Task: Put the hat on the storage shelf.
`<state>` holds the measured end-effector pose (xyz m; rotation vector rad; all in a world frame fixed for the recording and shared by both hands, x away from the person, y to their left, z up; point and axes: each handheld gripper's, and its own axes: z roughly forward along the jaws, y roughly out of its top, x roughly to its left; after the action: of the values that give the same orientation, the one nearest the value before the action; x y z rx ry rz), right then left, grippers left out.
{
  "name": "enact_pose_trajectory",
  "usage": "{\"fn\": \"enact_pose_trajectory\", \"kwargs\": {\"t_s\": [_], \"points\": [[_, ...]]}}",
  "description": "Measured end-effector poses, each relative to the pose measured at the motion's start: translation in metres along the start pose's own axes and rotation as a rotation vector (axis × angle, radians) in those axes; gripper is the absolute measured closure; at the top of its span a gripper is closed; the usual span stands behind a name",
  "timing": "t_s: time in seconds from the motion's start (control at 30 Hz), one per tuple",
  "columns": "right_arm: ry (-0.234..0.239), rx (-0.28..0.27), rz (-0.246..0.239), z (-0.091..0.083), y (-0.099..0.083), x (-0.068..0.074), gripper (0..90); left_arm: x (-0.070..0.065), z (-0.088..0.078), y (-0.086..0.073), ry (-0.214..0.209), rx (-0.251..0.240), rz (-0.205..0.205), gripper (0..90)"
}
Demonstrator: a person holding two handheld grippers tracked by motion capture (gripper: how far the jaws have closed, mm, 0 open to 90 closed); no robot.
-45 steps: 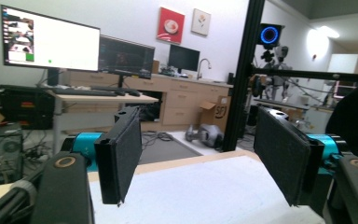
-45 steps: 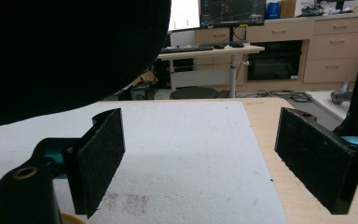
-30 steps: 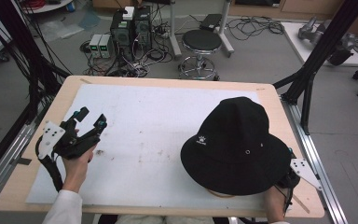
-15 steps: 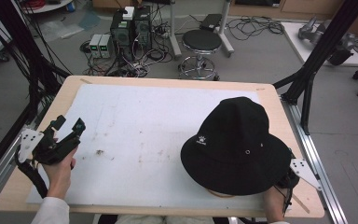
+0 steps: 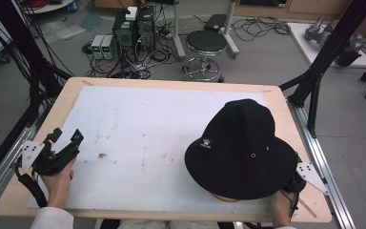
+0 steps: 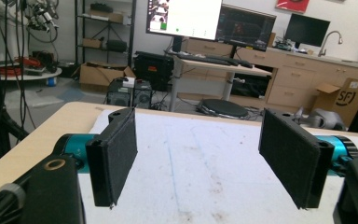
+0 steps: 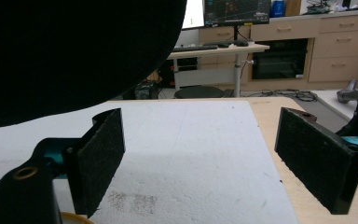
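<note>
Black hat (image 5: 242, 149): we see its whole crown from the high view.
Left gripper (image 6: 200, 154): jaws wide apart, empty.
Right gripper (image 7: 214, 156): jaws apart, hat brim overhead.

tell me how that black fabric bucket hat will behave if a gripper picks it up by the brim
The black fabric bucket hat looks like soft cloth, so its brim would probably droop and fold between the pads. It seems light for its size and unlikely to roll, resting wide and flat on the white foam sheet.
</note>
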<state>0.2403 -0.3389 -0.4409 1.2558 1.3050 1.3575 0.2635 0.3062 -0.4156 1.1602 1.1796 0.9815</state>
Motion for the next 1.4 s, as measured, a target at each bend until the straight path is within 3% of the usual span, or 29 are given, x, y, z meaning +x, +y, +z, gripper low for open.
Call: {"fn": "enact_pose_trajectory", "kwargs": {"t_s": [0.23,0.73,1.03,1.4], "points": [[0.000,0.000,0.000,0.000,0.000,0.000,15.1,0.006,-0.003,-0.011,0.006,0.025,-0.023,28.1],[0.006,0.001,-0.001,0.000,0.000,0.001,15.1,0.008,-0.011,-0.013,-0.009,0.011,-0.021,27.6],[0.009,-0.001,0.000,0.000,0.000,0.001,15.1,0.002,-0.010,-0.013,-0.010,0.013,-0.008,27.6],[0.005,-0.002,0.004,-0.002,0.000,-0.001,15.1,0.001,-0.011,-0.015,-0.021,0.019,-0.021,27.5]]}}
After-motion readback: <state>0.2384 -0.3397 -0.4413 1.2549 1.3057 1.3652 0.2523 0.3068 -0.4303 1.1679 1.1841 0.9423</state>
